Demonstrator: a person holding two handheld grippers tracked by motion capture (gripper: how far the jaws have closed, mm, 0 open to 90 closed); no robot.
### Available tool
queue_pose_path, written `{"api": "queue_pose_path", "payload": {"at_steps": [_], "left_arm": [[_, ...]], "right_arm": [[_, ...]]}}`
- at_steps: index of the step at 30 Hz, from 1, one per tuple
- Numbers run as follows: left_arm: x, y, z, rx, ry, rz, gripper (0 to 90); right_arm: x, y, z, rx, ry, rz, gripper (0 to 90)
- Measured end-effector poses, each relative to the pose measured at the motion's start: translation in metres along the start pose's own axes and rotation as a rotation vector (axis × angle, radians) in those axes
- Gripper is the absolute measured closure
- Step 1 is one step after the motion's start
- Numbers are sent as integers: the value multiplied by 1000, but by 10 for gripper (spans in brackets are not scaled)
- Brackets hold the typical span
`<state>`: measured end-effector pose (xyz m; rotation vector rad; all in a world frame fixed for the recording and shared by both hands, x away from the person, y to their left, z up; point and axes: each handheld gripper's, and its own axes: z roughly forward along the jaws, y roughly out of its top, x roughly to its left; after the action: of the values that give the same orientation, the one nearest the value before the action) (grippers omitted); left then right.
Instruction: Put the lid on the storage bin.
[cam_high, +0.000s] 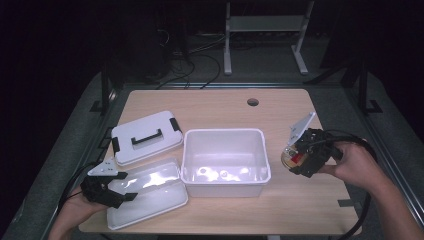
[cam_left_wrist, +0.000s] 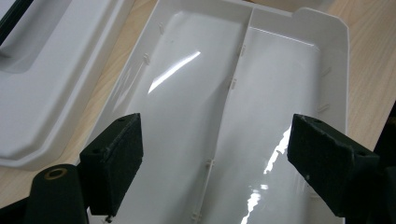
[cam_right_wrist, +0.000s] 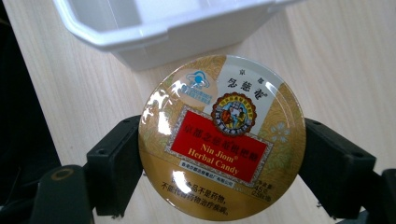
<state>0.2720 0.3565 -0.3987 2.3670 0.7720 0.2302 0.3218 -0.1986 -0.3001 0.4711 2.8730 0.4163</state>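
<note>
High view: the right gripper (cam_high: 300, 159), at the right of the frame, holds a round candy tin (cam_high: 291, 156) clear of the counter (cam_high: 215, 102), just right of the open white bin (cam_high: 223, 161) in the middle. At the lower left the left gripper (cam_high: 116, 186) hangs over the near end of a shallow white tray (cam_high: 150, 192). A lid (cam_high: 145, 136) with a black handle lies behind the tray, left of the bin. The step in hand looks like carrying the tin to be packed into one of the containers.

Left gripper view: the jaws stand wide apart with nothing between them, one at the lower left and one at the lower right of the frame. Below them lies the tray (cam_left_wrist: 196, 93), glossy and bare, split lengthwise by a low rib. The lid's edge (cam_left_wrist: 42, 93) fills the upper left.

Right gripper view: the jaws are clamped on opposite edges of the tin (cam_right_wrist: 223, 137), its gold and red label facing the camera in the centre of the frame. The bin's rim (cam_right_wrist: 154, 32) crosses the top of the frame, near the tin.

The next move, as I judge it, calls for lifting the tin over that rim toward the left of the high view, lowering it inside, and only then letting the jaws part. Whether the bin or the tray is the goal I cannot tell.
</note>
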Motion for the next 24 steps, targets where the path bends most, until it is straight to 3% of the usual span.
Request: {"api": "queue_pose_path", "payload": {"at_steps": [6, 24], "left_arm": [[2, -1, 0, 0, 1, -3, 175], [2, -1, -2, -6, -4, -3, 173]], "right_arm": [[0, 17, -12, -16, 19, -44, 201], [10, 68, -10, -28, 44, -157, 201]]}}
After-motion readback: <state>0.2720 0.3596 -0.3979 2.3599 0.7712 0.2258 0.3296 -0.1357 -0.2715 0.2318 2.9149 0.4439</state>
